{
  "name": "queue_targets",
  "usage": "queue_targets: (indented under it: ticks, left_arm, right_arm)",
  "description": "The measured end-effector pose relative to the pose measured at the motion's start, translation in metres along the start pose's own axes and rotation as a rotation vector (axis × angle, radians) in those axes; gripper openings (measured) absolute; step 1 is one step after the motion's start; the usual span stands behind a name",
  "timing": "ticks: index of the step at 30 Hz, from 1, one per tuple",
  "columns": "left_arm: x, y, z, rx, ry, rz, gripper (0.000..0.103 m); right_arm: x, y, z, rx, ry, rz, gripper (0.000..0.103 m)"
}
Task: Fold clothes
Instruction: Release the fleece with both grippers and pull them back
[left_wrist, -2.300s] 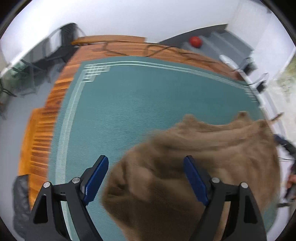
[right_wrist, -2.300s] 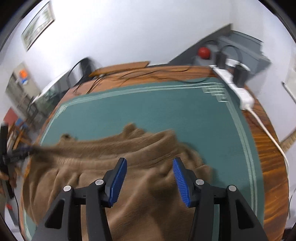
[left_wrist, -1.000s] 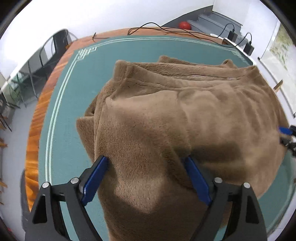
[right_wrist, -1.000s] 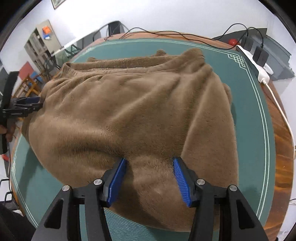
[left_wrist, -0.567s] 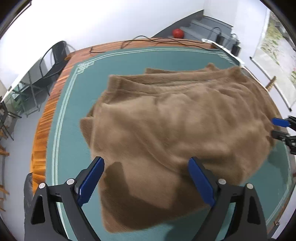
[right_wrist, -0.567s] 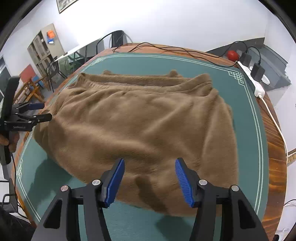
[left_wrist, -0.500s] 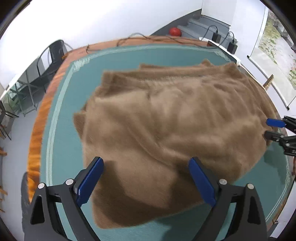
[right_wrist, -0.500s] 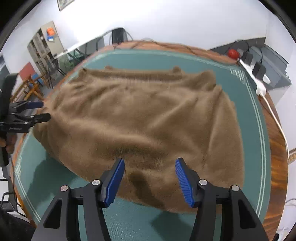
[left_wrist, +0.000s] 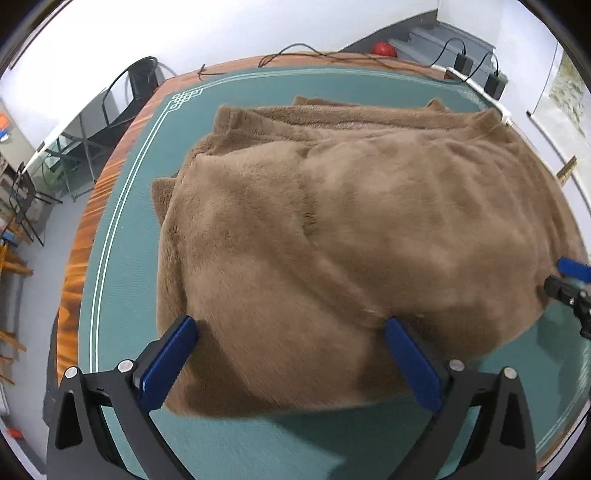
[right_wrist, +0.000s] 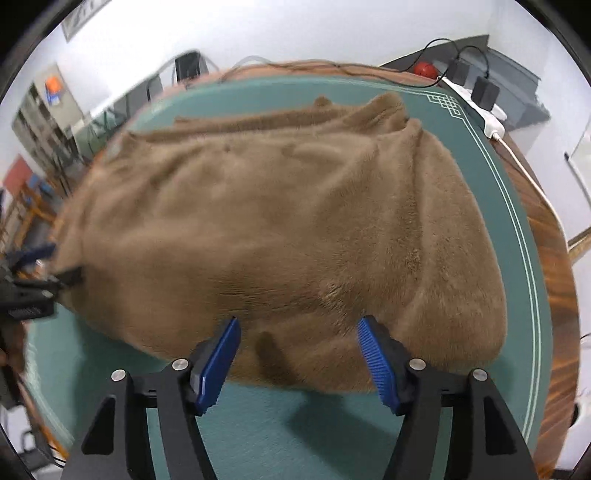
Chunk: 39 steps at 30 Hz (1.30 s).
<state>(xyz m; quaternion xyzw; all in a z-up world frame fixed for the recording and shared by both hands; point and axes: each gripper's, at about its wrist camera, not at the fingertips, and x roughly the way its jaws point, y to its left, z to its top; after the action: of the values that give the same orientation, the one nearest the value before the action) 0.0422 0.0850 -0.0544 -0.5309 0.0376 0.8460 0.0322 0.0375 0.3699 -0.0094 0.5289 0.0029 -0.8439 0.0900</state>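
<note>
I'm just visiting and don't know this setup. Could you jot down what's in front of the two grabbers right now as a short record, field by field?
Item: brown fleece garment, folded over itself, lying on the mat
Surface: green table mat on a wooden table
Left gripper: open, jaws just widened, pads not pressing the fleece edge lying between them
Right gripper: open, jaws just widened, near edge of the fleece between its pads, not pinched
Far edge: white power strip with plugged-in adapters, loose cables
Background: red ball
</note>
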Motion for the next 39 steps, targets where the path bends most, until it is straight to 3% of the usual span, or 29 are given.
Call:
queue_targets:
  ticks: [9,17,32,39]
  left_arm:
    - [-0.061,-0.035,-0.009,-0.024,-0.104,-0.012,0.102]
    - [-0.095,-0.057,-0.019,-0.017,-0.160,0.011,0.102]
    - [-0.124,-0.069,-0.040,-0.040,-0.191,0.065,0.102]
    - [-0.124,-0.065,-0.041,-0.054,-0.193,0.051,0.102]
  right_arm:
    - [-0.041,0.000,-0.022,0.084,-0.041,0.081,0.068]
    - [-0.072,-0.002,-0.045,0.052,-0.089,0.061,0.068]
    - [-0.101,-0.017,-0.061,0.080,-0.147,0.083,0.068]
    - [-0.098,-0.020,-0.064,0.106,-0.139,0.093,0.068]
